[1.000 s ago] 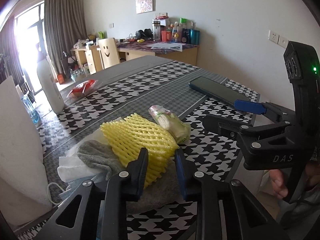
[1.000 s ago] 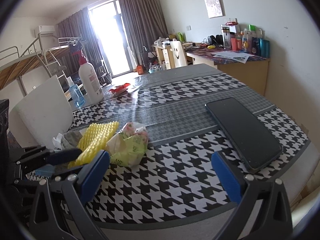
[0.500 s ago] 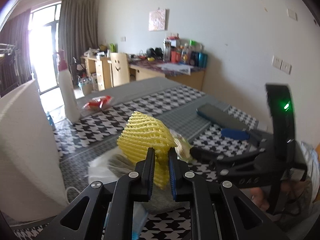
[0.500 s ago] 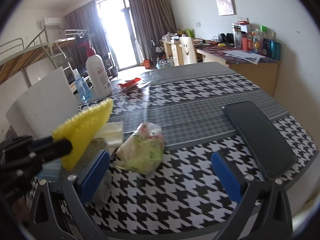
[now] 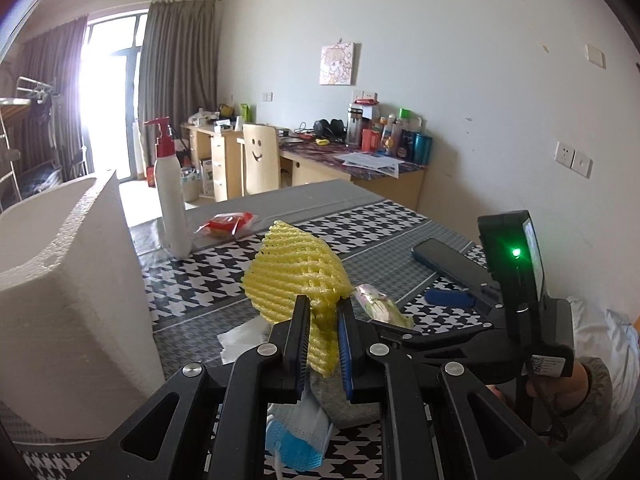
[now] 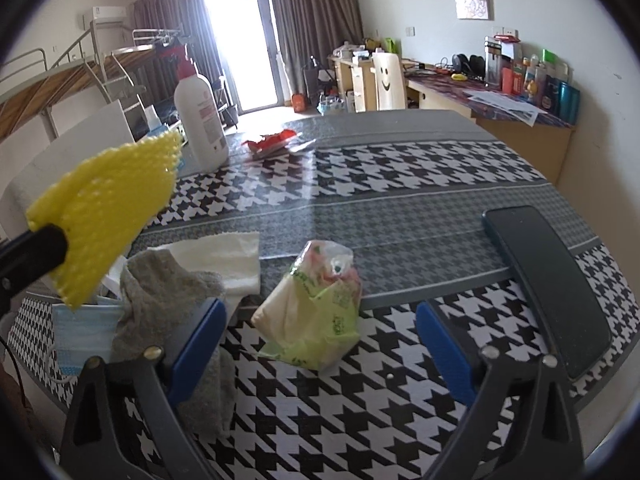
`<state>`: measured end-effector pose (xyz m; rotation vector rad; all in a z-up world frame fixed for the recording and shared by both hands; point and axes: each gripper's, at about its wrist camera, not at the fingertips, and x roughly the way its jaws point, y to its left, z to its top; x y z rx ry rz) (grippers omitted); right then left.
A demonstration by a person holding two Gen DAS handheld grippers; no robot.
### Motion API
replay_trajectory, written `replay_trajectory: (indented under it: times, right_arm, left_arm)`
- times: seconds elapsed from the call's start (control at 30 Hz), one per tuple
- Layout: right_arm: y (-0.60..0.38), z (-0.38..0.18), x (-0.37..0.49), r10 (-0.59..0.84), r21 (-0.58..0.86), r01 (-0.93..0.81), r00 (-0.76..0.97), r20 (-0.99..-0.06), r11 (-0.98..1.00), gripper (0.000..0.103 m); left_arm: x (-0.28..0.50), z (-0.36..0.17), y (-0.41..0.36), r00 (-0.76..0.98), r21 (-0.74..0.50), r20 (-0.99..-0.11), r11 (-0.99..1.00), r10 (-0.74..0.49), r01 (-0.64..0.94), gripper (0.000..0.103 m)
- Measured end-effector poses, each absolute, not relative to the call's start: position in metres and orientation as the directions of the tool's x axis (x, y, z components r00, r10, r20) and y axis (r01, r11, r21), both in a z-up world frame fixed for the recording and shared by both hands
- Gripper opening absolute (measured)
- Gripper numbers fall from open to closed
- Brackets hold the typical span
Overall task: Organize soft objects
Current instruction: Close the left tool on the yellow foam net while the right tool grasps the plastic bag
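My left gripper [image 5: 323, 334] pinches the yellow net [image 5: 296, 272] above the table [image 6: 400, 196]; my right gripper [image 6: 320, 346], jaws closing, frames the green packet [image 6: 316, 320] untouched.

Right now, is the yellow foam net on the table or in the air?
In the air. The left gripper is shut on the foam net, which hangs clear above the table.

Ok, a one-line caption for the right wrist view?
Right gripper, jaws closing, approaches green plastic tissue packet on houndstooth tablecloth; yellow foam net held aloft beside it.
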<state>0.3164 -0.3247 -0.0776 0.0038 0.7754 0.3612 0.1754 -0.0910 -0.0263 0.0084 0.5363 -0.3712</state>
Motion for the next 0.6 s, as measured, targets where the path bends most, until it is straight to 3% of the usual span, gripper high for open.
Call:
replay_trajectory:
  times: [0.17, 0.5, 0.6]
  right_arm:
    - [-0.32, -0.084, 0.322, 0.311, 0.13, -0.318, 0.627, -0.714, 0.939, 0.083]
    - [-0.315, -0.09, 0.322, 0.291, 0.124, -0.305, 0.598, -0.746, 0.944, 0.039]
    - [-0.315, -0.087, 0.319, 0.288, 0.123, -0.301, 0.603, -0.744, 0.946, 0.035]
  left_arm:
    - [0.171, -0.024, -0.087, 0.796, -0.094, -0.499, 0.935, -0.342, 0.342, 0.014]
    - [0.168, -0.023, -0.078, 0.8, -0.106, -0.492, 0.936, -0.344, 0.336, 0.014]
    - [0.169, -0.022, -0.076, 0.801, -0.109, -0.491, 0.936, -0.343, 0.335, 0.014]
